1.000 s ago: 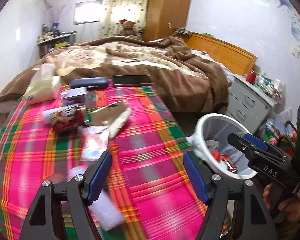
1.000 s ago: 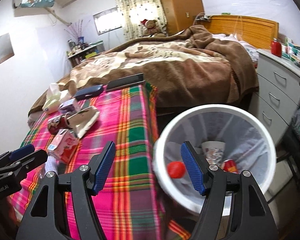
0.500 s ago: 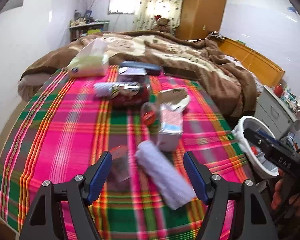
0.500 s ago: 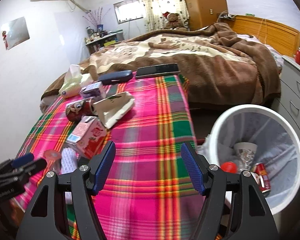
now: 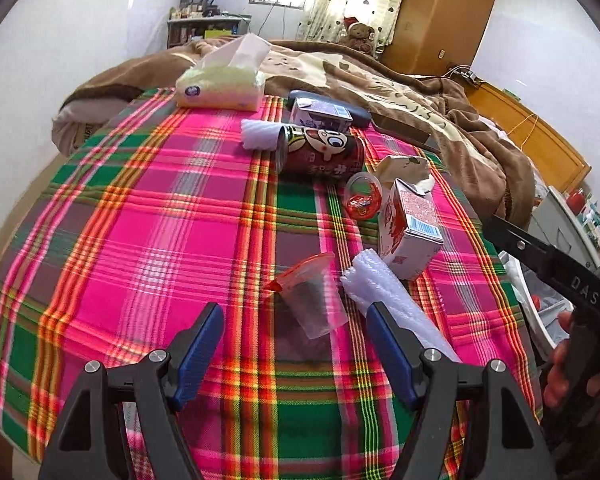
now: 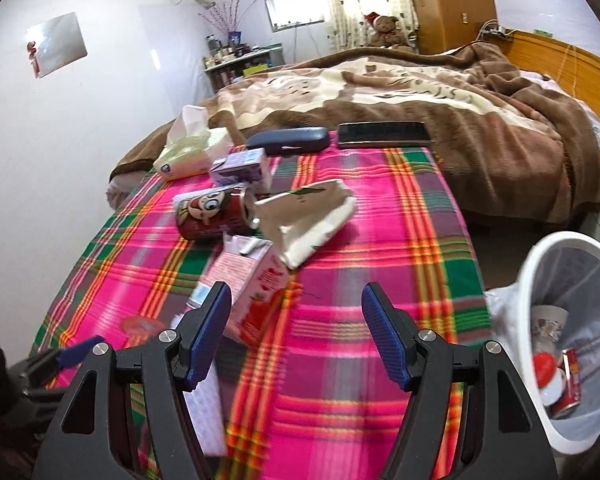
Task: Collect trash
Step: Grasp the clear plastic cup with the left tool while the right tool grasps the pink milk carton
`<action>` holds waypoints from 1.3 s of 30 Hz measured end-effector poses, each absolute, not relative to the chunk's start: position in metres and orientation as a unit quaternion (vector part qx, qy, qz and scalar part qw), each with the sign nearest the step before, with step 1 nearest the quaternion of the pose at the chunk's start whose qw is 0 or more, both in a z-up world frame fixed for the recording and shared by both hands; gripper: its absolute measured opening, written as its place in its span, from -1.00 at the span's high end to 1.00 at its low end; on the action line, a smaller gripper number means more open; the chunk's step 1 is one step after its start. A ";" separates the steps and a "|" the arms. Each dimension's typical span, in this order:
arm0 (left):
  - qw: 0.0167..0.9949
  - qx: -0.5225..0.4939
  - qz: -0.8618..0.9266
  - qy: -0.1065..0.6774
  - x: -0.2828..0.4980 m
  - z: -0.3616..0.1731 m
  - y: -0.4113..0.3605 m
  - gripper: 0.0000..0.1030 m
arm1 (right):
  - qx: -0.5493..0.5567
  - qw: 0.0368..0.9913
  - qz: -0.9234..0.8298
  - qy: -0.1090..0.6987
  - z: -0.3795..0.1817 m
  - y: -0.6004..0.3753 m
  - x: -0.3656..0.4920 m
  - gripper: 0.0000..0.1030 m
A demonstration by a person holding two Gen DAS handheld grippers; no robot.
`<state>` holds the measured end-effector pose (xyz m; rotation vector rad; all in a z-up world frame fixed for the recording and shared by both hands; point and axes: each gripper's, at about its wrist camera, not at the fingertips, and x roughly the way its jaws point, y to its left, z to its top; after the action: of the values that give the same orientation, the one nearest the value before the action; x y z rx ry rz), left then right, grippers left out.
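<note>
Trash lies on the plaid tablecloth (image 5: 160, 232): a clear cup with a red lid (image 5: 310, 294), a white foam roll (image 5: 384, 292), a pink-white carton (image 5: 410, 226), a small red jelly cup (image 5: 363, 200), a red can (image 5: 320, 152), a purple carton (image 5: 320, 114) and a torn paper bag (image 6: 308, 220). My left gripper (image 5: 296, 344) is open and empty just before the clear cup. My right gripper (image 6: 296, 328) is open and empty above the cloth, beside the pink carton (image 6: 256, 292). The white bin (image 6: 576, 332) at the right holds several pieces.
A tissue pack (image 5: 224, 84), a dark glasses case (image 6: 288, 141) and a black phone (image 6: 382, 135) lie at the table's far edge. A bed with a brown blanket (image 6: 420, 92) stands behind. A grey drawer unit (image 5: 564, 220) is at the right.
Both grippers have swung left from the bin toward the table. The left gripper has come closer to the clear cup and foam roll. Both stayed open.
</note>
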<state>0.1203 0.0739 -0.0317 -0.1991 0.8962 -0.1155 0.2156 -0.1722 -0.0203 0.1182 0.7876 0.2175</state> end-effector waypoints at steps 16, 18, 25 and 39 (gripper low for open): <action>0.889 -0.104 -0.037 0.444 0.147 -0.054 0.087 -0.26 | 0.055 0.895 0.120 0.427 -0.037 -0.135 0.248 -0.34; 0.889 -0.105 -0.035 0.444 0.147 -0.053 0.091 -0.21 | 0.046 0.895 0.114 0.429 -0.039 -0.132 0.249 -0.34; 0.889 -0.102 -0.035 0.446 0.156 -0.054 0.097 -0.21 | 0.016 0.905 0.095 0.414 -0.036 -0.129 0.244 -0.02; 0.890 -0.093 -0.040 0.445 0.161 -0.055 0.093 0.38 | 0.028 0.903 0.090 0.419 -0.041 -0.135 0.243 0.29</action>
<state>0.1611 0.0933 -0.0550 -0.1935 0.9238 -0.0838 0.2433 -0.1350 -0.0411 0.0576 0.8672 0.1853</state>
